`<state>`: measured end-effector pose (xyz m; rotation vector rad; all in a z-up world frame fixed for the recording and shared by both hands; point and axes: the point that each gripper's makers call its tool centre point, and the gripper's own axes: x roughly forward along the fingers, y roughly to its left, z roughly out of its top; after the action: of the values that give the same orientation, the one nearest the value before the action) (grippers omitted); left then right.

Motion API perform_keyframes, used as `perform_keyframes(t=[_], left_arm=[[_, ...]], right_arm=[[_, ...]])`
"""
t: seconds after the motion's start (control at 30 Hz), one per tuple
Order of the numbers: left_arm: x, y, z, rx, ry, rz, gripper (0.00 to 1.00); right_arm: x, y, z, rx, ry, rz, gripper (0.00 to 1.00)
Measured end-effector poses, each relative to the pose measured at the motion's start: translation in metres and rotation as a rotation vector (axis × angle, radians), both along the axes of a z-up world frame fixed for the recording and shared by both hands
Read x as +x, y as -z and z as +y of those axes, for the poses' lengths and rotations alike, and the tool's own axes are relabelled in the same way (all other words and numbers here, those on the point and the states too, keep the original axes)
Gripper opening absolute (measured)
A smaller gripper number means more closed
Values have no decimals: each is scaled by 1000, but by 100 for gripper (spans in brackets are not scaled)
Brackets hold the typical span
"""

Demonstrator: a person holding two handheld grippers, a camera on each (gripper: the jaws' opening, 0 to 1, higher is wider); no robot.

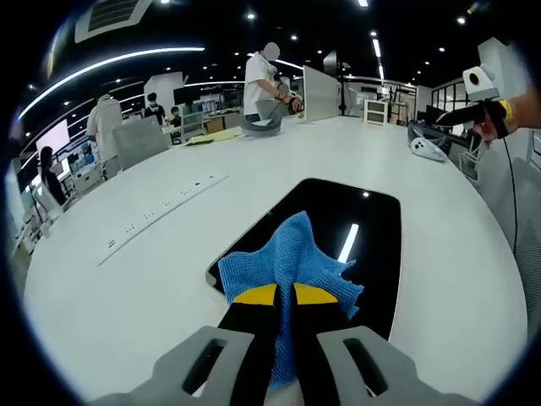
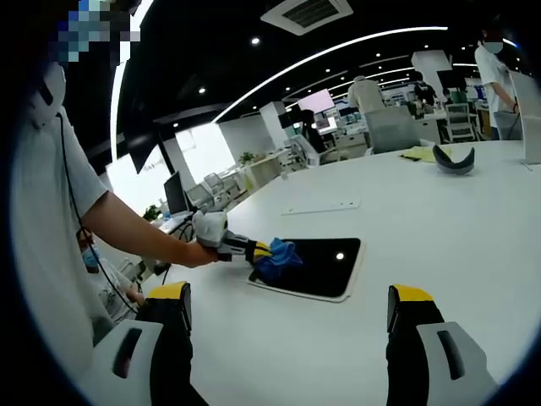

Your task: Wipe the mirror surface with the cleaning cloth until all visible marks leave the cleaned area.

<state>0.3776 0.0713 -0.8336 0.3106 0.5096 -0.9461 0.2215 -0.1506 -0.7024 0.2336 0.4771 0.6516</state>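
In the left gripper view, our left claw is closed on the blue cloth, its yellow-tipped jaws pinching the fabric between them. The cloth fans out ahead of the jaws and lies on the near left corner of the mirror, partly over its edge onto the white tabletop. The mirror is a dark, rounded rectangle lying flat, and it reflects ceiling lights as a bright bar and a dot. At the far right of this view a hand holds the other gripper up, well apart from the mirror.

In the right gripper view, our right claw is wide open and holds nothing, its two jaws far apart at the bottom of the view, above the tabletop. Beyond it the mirror lies flat, with the cloth on its left end, held by the left claw in the person's hand. A dark curved object rests farther off on the tabletop, near a yellow sheet.
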Motion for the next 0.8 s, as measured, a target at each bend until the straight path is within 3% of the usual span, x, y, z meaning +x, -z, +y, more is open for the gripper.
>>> perform_keyframes(t=[0.8], left_arm=[[-14,1,3,-19,-35,21,3]], right_arm=[[-1,-1,0,1,2,-8,97]])
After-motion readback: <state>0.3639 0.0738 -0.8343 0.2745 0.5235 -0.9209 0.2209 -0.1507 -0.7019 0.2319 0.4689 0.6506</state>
